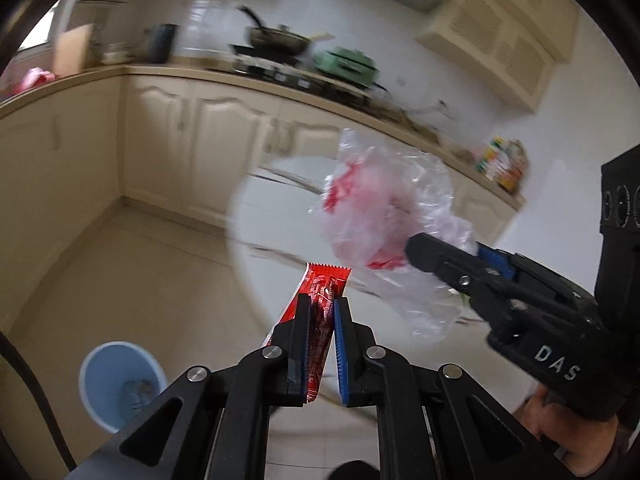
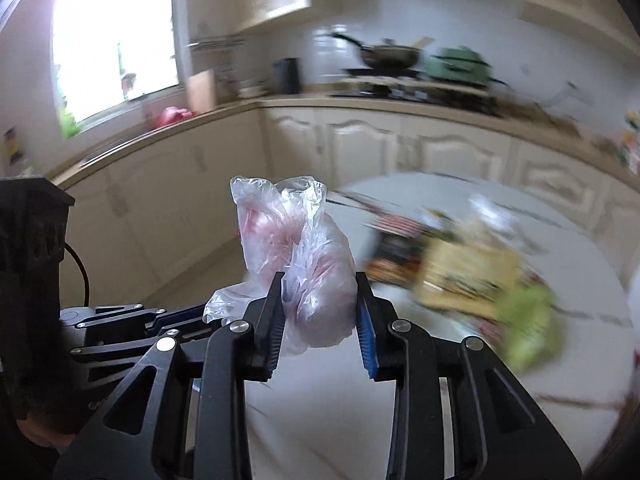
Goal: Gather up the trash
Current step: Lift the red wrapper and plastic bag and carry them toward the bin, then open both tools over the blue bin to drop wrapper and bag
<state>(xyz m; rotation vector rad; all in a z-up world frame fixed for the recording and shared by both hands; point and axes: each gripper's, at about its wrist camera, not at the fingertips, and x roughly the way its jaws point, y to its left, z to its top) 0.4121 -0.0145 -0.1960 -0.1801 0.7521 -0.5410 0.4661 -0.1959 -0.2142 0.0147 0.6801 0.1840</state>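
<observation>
My left gripper (image 1: 322, 304) is shut on a red snack wrapper (image 1: 320, 312) that sticks up between its fingers. My right gripper (image 2: 320, 280) is shut on a crumpled clear plastic bag with red print (image 2: 296, 256). In the left wrist view the right gripper (image 1: 444, 256) holds that bag (image 1: 380, 220) up to the right of the wrapper. A light blue trash bin (image 1: 120, 384) stands on the floor at lower left, with some trash inside. Both grippers are held in the air above the edge of a white round table (image 1: 280, 216).
More wrappers and packets (image 2: 460, 264) lie blurred on the white table (image 2: 340, 400) at right. Cream kitchen cabinets (image 1: 192, 136) and a counter with a wok (image 1: 276, 40) and a green pot (image 1: 344, 64) run behind. The tiled floor (image 1: 140, 280) lies around the bin.
</observation>
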